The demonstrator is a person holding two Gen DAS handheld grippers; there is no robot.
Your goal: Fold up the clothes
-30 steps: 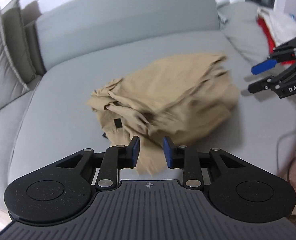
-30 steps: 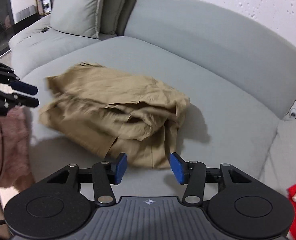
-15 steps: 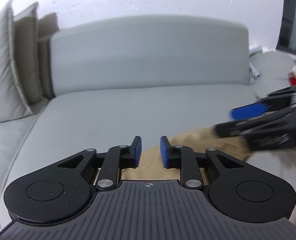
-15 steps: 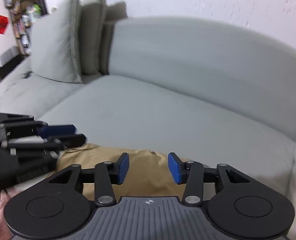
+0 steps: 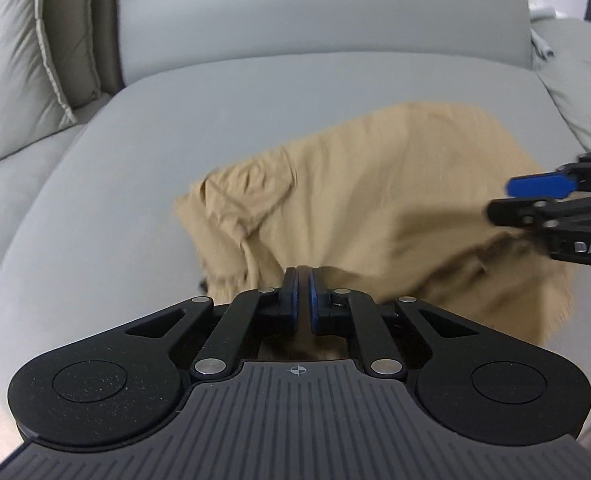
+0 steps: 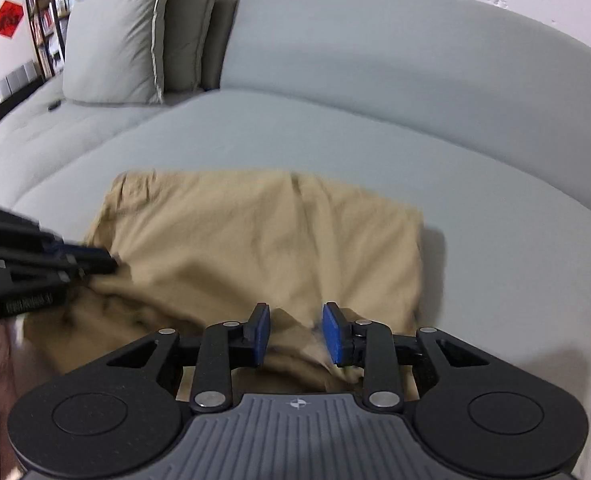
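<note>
Tan garment [image 5: 375,200] spread on grey sofa seat [image 5: 115,200], partly folded, far edge straight, near edge rumpled and bunched toward the cameras. Lies at centre of the left wrist view, reaching out to 3 o'clock; fills the middle of the right wrist view [image 6: 263,240].

Left gripper [image 5: 302,300]: fingers closing, blue pads nearly together with only a thin slit between. Cloth bunched right at the tips; cannot tell whether any of it is pinched in the slit. Seen from the right wrist view at 9 o'clock [image 6: 95,258], tips down at the garment's near left corner, touching the rumpled cloth.

Right gripper [image 6: 295,332]: fingers apart, moderate gap, blue pads either side of a raised fold of the tan cloth. Fold sits between the pads; contact with the pads blurred, not confirmed. Seen from the left wrist view at 3 o'clock [image 5: 515,200], one blue pad visible above a black finger, over the garment's right near edge.

Grey cushions [image 6: 115,40] upright against the sofa back at 10 o'clock in the right wrist view. Bookshelf [image 6: 51,20] beyond, at 11 o'clock. Red square sign [image 6: 5,18] on the wall, far left. Sofa backrest [image 5: 315,12] curved across 12 o'clock in both views.
</note>
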